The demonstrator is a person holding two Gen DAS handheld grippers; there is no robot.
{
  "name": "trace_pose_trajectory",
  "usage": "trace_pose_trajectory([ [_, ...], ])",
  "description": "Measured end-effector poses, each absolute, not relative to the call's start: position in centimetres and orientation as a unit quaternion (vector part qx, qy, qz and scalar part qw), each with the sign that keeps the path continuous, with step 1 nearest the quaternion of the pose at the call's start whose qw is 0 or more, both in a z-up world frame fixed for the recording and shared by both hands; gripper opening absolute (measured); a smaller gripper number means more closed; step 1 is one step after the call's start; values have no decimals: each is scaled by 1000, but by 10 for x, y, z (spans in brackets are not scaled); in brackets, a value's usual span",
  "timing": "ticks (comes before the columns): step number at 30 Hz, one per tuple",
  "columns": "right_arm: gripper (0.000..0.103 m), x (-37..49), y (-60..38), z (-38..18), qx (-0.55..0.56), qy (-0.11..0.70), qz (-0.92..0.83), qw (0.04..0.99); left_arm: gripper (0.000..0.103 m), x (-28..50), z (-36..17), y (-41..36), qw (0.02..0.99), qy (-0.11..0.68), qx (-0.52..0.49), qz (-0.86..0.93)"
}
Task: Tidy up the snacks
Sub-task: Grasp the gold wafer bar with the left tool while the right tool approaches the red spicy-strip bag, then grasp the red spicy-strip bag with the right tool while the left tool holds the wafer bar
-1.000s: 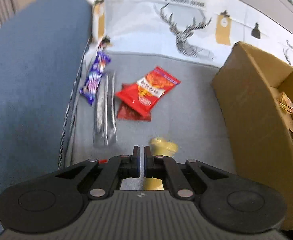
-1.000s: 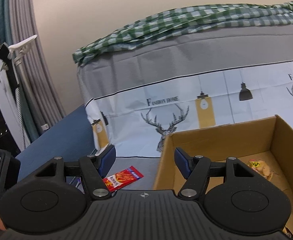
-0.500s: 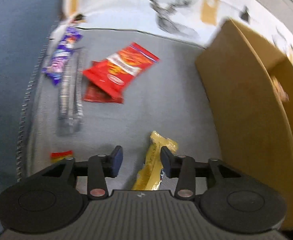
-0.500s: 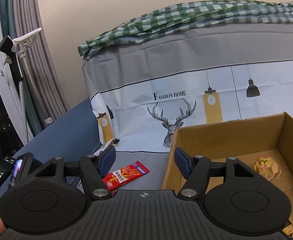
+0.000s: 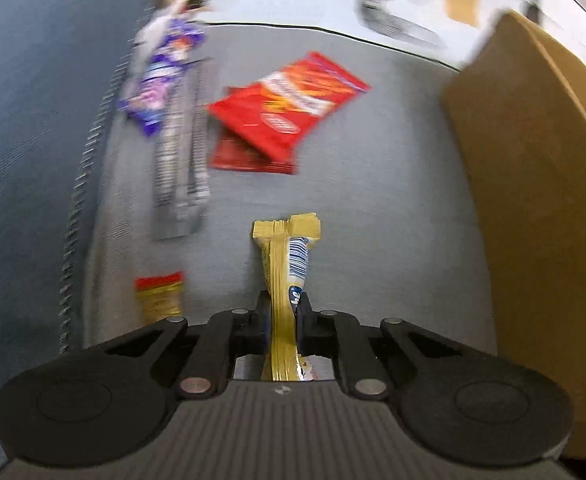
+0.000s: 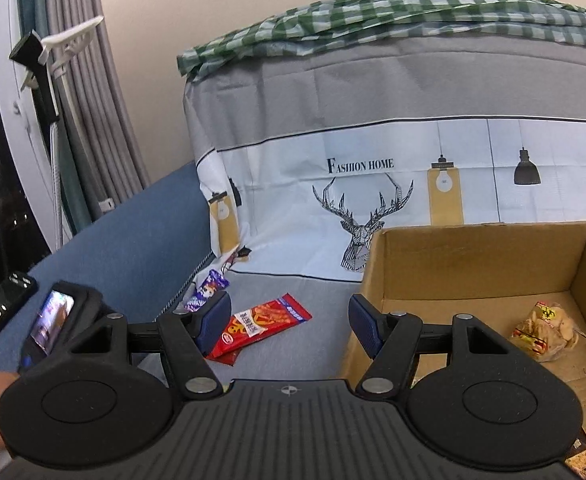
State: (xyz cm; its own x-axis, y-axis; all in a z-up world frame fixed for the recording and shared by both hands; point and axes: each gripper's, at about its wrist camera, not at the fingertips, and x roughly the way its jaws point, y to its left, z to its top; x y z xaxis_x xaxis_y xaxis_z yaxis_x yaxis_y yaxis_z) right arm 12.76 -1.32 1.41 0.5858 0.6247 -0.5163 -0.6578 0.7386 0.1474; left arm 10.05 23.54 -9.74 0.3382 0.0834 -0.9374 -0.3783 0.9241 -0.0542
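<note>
Left wrist view: the left gripper (image 5: 284,312), just closed, pinches a yellow snack bar (image 5: 285,264) on the grey cloth (image 5: 373,208), the right gripper (image 6: 289,322) gapes empty, one snack bag (image 6: 545,336) sits boxed in the cardboard box (image 6: 473,256), red packets (image 5: 285,108) remain.

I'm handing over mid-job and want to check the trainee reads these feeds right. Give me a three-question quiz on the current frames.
1. True or false: the left tool is shut on the yellow snack packet.
2. What is between the right tool's fingers?
A. a red packet
B. nothing
C. a purple packet
3. Where does the clear bag of pale snacks lie?

Key
1. True. The jaws have just been closing, and the pads now pinch the packet.
2. B. Its jaws stand apart, above the grey cloth; the red packet lies beyond them.
3. On the floor of the cardboard box, near its right wall.
</note>
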Motion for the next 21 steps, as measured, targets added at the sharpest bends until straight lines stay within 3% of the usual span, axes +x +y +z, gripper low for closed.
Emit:
trace_pose_trajectory([
  [6, 64, 140, 19, 16, -6, 318, 370, 873, 12, 88, -94, 259, 792, 545, -204, 185],
  [10, 65, 174, 67, 3, 33, 399, 359, 843, 12, 79, -94, 272, 777, 531, -271, 202],
  [14, 84, 212, 113, -37, 64, 488, 314, 812, 12, 77, -93, 277, 771, 525, -295, 206],
  [21, 88, 254, 169, -106, 48, 598, 214, 771, 12, 76, -94, 282, 769, 521, -308, 206],
])
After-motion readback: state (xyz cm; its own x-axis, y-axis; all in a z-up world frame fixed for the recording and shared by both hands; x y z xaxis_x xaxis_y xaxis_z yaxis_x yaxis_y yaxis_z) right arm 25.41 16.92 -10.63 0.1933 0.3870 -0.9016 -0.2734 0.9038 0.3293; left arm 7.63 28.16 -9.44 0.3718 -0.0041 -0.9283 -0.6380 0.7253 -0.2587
